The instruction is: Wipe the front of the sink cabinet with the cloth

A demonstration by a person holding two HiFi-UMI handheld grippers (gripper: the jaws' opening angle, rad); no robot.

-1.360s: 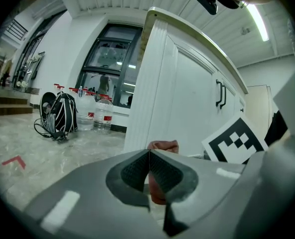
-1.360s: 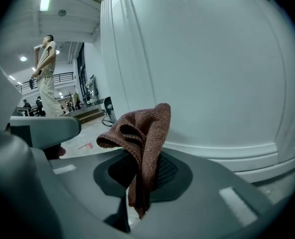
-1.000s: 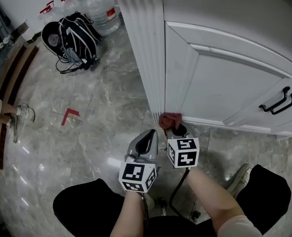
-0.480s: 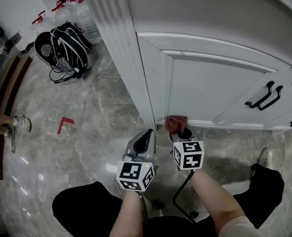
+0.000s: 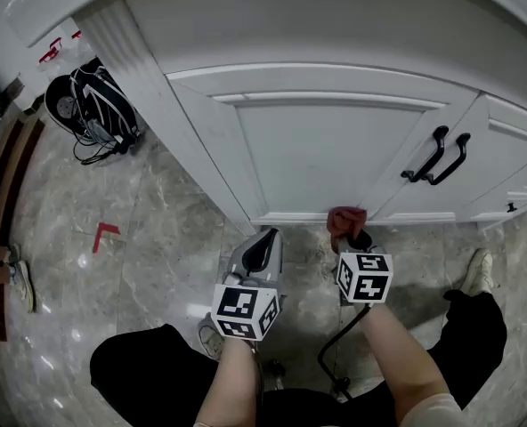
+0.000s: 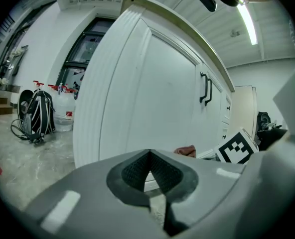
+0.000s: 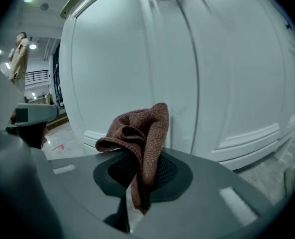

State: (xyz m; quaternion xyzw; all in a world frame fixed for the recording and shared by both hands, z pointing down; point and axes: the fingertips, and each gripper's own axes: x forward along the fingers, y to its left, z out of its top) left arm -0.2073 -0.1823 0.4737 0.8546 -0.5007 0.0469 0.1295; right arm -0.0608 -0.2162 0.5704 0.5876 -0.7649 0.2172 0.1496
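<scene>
Right now our right gripper (image 7: 137, 183) has its jaws clamped on the reddish-brown cloth (image 7: 140, 133). The cloth bunches up above them, against the bottom edge of the white sink cabinet (image 5: 326, 149) front, below the black door handles (image 5: 437, 156). Our left gripper (image 6: 150, 176) has its jaws together on nothing, just beside the right one, above the grey marbled floor (image 5: 157, 238).

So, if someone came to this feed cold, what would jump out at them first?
First is the reddish-brown cloth, pinched in the right claw down by the bottom rail of the white sink cabinet. Next is the pair of black handles at upper right where the doors meet. The left claw is shut and empty, set back from the cabinet.
</scene>
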